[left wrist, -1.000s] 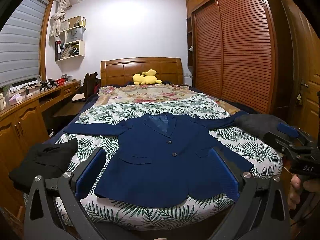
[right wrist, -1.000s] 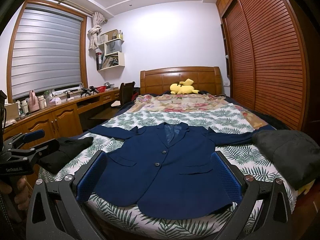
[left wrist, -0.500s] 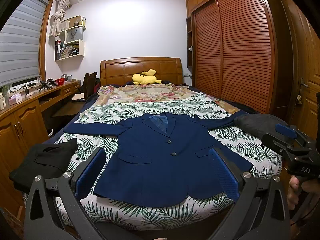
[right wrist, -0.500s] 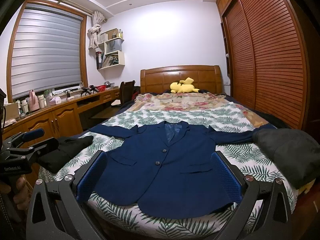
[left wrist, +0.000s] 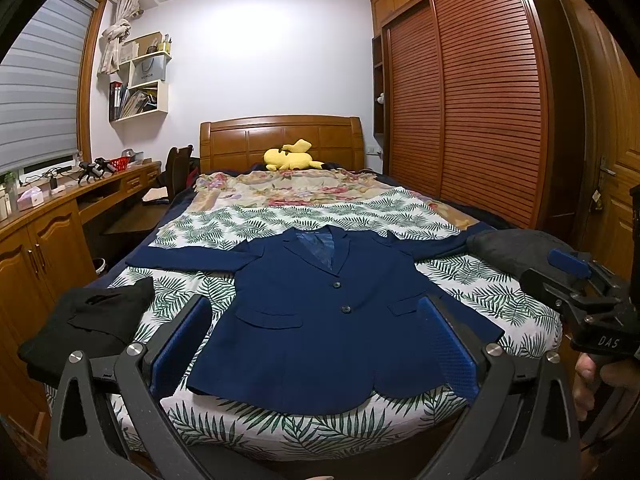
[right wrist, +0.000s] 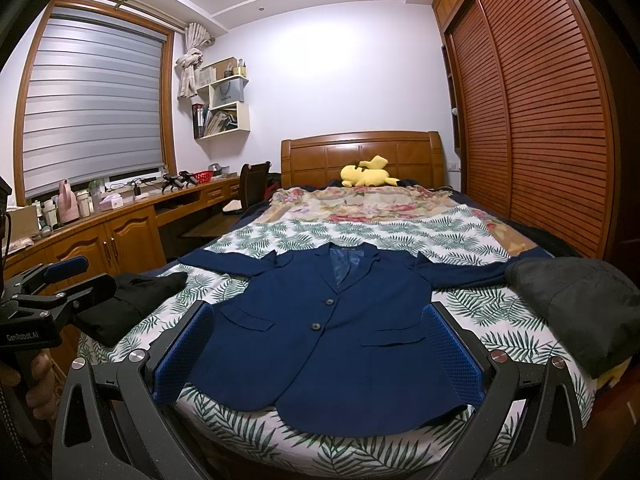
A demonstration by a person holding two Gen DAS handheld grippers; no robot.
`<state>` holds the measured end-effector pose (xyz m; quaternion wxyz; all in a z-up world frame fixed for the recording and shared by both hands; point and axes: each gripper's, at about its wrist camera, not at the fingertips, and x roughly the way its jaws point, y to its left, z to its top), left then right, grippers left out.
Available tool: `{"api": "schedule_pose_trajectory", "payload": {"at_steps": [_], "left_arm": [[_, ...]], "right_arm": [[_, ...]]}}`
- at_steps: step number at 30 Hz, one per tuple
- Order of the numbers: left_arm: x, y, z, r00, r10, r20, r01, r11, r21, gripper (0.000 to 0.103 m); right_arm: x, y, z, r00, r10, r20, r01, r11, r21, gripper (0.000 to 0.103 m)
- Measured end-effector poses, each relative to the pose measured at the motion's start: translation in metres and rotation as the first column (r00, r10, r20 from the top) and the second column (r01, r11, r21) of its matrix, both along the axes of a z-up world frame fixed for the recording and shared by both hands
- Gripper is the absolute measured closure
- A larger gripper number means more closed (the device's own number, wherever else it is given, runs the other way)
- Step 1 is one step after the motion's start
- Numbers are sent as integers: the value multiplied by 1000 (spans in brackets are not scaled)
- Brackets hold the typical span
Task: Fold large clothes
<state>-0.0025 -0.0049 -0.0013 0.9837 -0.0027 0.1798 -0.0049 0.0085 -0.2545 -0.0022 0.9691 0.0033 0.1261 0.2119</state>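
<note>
A navy blue blazer (left wrist: 320, 320) lies flat and face up on the bed, buttoned, both sleeves spread out sideways; it also shows in the right wrist view (right wrist: 320, 332). My left gripper (left wrist: 314, 348) is open and empty, held short of the blazer's hem at the foot of the bed. My right gripper (right wrist: 318, 350) is open and empty, likewise short of the hem. Each gripper shows at the edge of the other's view: the right gripper (left wrist: 576, 280) and the left gripper (right wrist: 60, 280).
The bed has a leaf-print sheet (left wrist: 280, 224). A folded black garment (left wrist: 88, 320) lies at its near left corner, a dark grey garment (right wrist: 576, 304) at its right edge. A yellow plush (left wrist: 290, 156) sits by the headboard. A wooden desk (right wrist: 120, 224) stands left, a wardrobe (left wrist: 480, 112) right.
Both grippers have drifted slightly; the blazer sits a little higher in the frames. Nothing was taken hold of or moved.
</note>
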Motion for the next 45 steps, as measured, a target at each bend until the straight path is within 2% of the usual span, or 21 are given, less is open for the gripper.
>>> {"api": "schedule_pose_trajectory", "payload": {"at_steps": [24, 30, 38, 45], "left_arm": [[1, -4, 2, 1000, -5, -7, 5, 1000, -8, 1], [19, 2, -15, 998, 30, -52, -30, 999, 18, 1], [38, 19, -32, 995, 23, -102, -26, 999, -28, 1], [60, 34, -52, 989, 47, -143, -51, 998, -24, 1]], "right_arm": [[4, 0, -2, 1000, 11, -12, -11, 1000, -9, 0], [19, 6, -9, 999, 31, -44, -32, 999, -18, 0], [39, 14, -5, 997, 50, -63, -51, 998, -22, 0], [64, 29, -5, 996, 72, -47, -75, 996, -51, 0]]}}
